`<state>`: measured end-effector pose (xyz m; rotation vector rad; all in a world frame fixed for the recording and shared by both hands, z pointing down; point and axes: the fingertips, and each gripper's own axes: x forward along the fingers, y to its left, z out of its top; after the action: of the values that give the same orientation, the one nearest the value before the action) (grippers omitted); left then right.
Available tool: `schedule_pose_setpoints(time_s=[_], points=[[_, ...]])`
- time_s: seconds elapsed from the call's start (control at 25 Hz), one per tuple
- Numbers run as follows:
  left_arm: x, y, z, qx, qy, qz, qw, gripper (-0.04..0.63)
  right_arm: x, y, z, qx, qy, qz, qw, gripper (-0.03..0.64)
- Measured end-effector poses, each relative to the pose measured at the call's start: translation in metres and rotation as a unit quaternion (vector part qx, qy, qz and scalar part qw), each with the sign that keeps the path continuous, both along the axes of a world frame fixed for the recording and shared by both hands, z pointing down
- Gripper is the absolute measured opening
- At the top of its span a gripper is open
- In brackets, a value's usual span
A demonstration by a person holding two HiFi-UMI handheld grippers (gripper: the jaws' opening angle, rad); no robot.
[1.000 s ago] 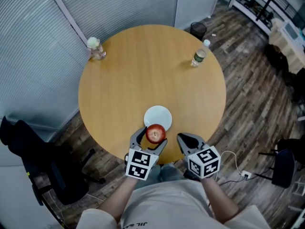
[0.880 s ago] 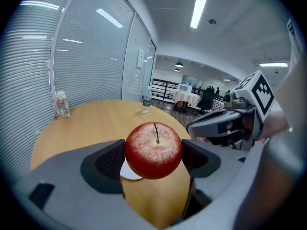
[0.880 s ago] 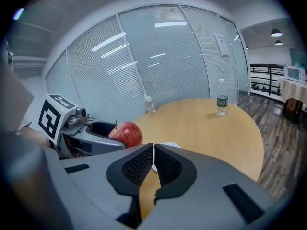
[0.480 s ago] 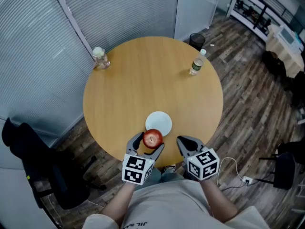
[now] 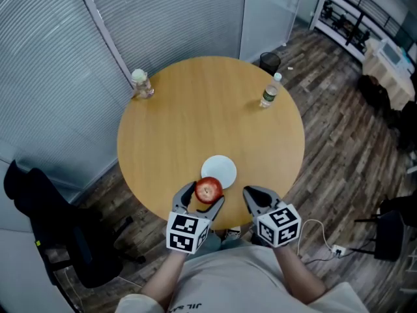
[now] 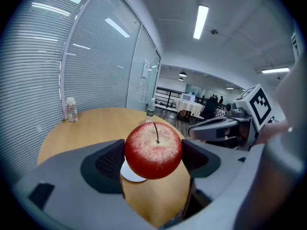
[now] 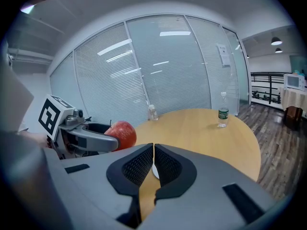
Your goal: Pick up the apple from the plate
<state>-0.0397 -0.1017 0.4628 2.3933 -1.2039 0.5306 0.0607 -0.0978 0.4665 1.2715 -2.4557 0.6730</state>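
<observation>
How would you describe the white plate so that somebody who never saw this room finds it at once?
Find the round wooden table. Near its edge closest to the person lies the plate, just beyond the apple held in the left claw. It alone is flat and white.

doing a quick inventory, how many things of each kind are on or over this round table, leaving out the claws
apple: 1
plate: 1
bottles: 2
total: 4
</observation>
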Motion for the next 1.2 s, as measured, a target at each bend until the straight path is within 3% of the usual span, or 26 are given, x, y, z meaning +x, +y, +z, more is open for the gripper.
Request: schedule_pose_setpoints(time_s=[1.2], points=[[-0.003,0.002,-0.004,0.003,-0.002,0.007,1.0000,0.373,-0.010,0.004,-0.009,0.012,0.000,-0.022,1.000,0.031]])
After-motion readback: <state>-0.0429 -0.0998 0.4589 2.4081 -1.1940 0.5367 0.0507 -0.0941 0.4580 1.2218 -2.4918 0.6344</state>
